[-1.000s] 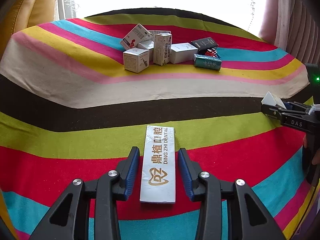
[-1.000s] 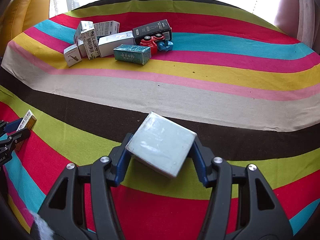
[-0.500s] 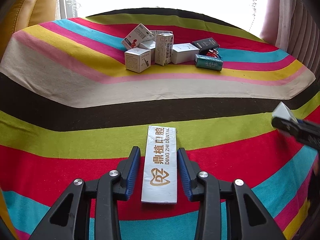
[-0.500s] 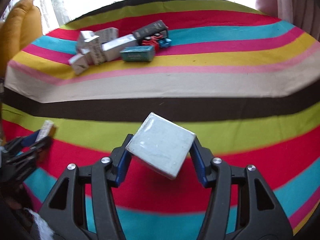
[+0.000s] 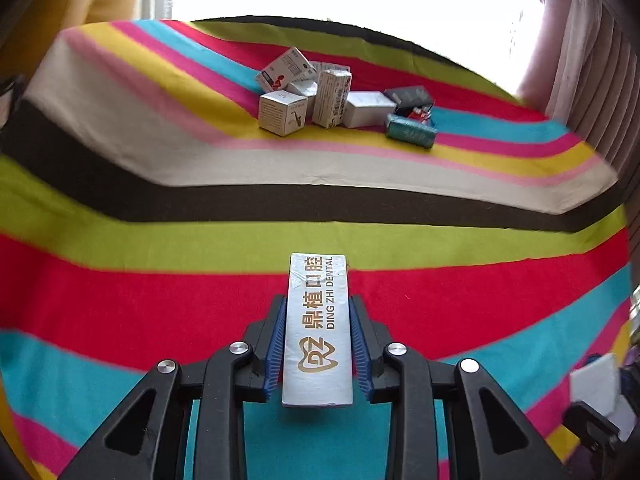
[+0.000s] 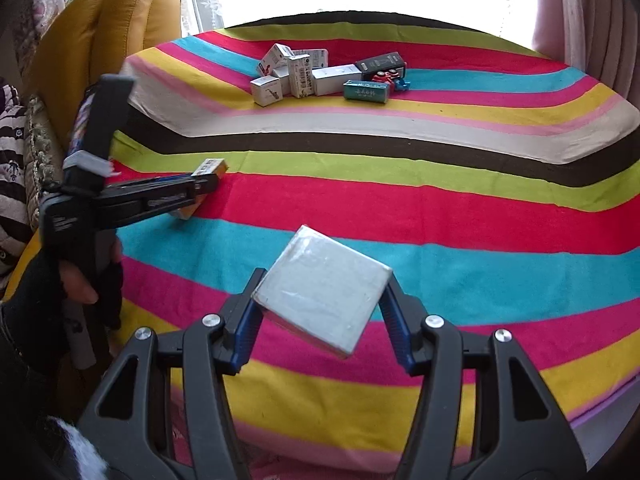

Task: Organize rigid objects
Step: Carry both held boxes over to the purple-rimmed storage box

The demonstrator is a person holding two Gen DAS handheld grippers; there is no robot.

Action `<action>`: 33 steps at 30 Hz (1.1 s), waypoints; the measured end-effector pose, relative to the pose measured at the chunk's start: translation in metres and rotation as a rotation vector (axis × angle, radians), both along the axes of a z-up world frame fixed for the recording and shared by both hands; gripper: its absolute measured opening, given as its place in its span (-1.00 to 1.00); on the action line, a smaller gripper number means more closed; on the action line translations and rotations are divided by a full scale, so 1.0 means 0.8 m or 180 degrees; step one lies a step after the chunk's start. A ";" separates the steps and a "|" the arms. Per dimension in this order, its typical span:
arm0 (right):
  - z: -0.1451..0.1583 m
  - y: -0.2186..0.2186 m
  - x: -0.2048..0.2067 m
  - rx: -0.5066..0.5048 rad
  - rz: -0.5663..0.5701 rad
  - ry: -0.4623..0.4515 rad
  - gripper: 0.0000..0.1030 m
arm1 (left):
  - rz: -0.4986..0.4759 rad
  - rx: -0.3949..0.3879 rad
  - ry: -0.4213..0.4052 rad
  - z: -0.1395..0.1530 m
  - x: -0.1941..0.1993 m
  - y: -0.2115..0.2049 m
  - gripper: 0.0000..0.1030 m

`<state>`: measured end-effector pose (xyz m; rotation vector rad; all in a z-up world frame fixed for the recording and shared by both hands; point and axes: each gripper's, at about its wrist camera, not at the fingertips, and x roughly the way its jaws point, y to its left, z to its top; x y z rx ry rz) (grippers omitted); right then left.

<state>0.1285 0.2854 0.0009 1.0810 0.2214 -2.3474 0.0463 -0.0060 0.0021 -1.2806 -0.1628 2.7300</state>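
A long white box with gold "DING ZHI DENTAL" lettering (image 5: pixel 318 328) sits between the fingers of my left gripper (image 5: pixel 318 304). The jaws are closing, and their blue pads press on both long sides. The box is lifted slightly above the striped cloth (image 5: pixel 160 312). From the right wrist view, the left gripper (image 6: pixel 200 190) holds this box (image 6: pixel 210 167) at the left. My right gripper (image 6: pixel 324 276) is shut on a flat square pale-grey box (image 6: pixel 322 288), tilted and held above the cloth. In the left wrist view, that square box (image 5: pixel 592 380) shows at the bottom right edge.
A cluster of small white cartons (image 6: pixel 296 72), a teal box (image 6: pixel 366 90), a black box (image 6: pixel 380 62) and a red toy car (image 6: pixel 386 76) lies at the far side. A yellow cushioned chair (image 6: pixel 100 48) stands at the left. A gloved hand (image 6: pixel 80 280) grips the left handle.
The left jaws closed onto the long box and raised it off the cloth. The right gripper carried the square box back toward the near edge, and the left gripper now shows in its view.
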 end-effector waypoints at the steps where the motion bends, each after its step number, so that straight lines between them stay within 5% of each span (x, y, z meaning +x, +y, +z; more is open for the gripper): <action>1: 0.000 0.007 0.004 -0.0030 -0.0010 -0.0010 0.15 | -0.0002 0.0010 0.0025 0.002 0.011 -0.001 -0.39; 12: 0.001 0.058 0.031 -0.0046 -0.0167 -0.0032 0.15 | -0.0383 0.0245 -0.0079 -0.002 0.087 0.032 -0.39; 33: 0.019 0.195 0.071 -0.0204 -0.0728 0.0097 0.15 | -0.1416 -0.0152 0.0174 0.053 0.169 0.184 -0.39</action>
